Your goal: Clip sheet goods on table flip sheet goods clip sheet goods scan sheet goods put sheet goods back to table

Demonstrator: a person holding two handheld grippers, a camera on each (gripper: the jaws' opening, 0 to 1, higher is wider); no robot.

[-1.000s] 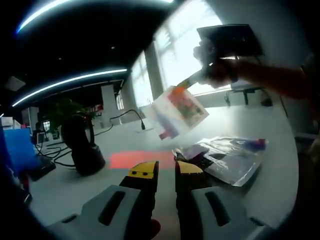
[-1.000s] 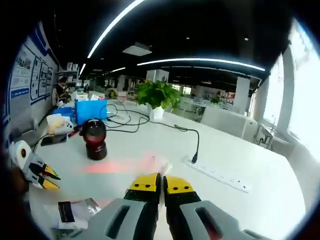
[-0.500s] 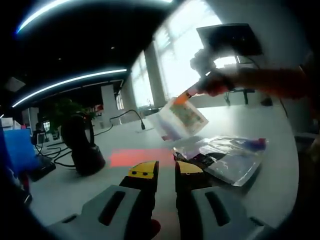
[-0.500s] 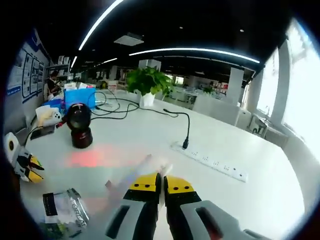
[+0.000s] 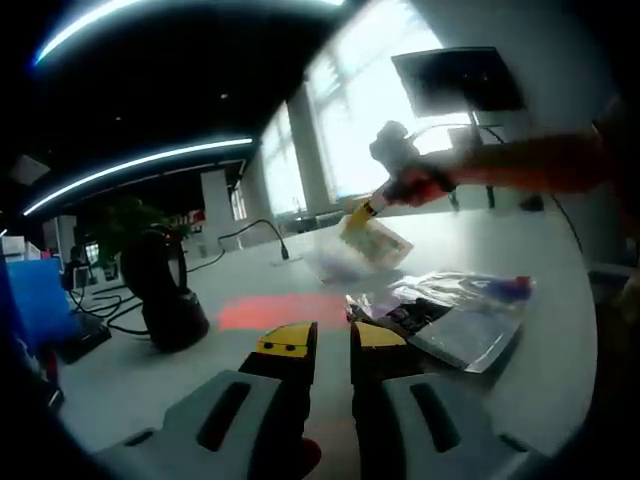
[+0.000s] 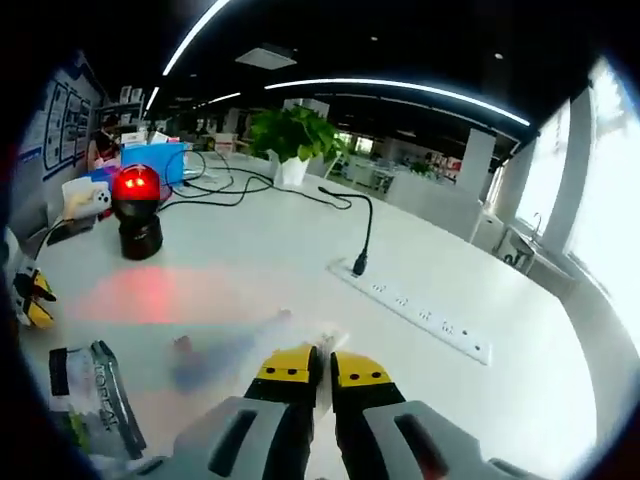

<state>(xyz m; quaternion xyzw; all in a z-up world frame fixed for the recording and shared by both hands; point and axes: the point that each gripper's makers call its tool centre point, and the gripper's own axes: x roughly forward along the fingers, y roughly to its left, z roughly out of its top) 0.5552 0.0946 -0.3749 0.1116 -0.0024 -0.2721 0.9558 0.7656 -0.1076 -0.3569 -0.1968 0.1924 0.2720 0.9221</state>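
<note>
Left gripper view: my left gripper (image 5: 333, 340), its yellow-tipped jaws clenched on nothing, hovers over the white table (image 5: 560, 290) beside a pile of clear plastic goods packets (image 5: 465, 315), while my right gripper (image 5: 362, 208) enters from the right, grasping a flat clear sachet with a colourful printed label (image 5: 365, 245) low over the table, near a red glow patch (image 5: 270, 312) and the black dome-shaped barcode scanner (image 5: 160, 290). Right gripper view: my right gripper (image 6: 322, 365) pinches the blurred sachet (image 6: 240, 345) edge between nearly closed jaws; I see the scanner (image 6: 137, 208) lit red, a white power strip (image 6: 415, 312), and a potted green plant (image 6: 292, 140).
</note>
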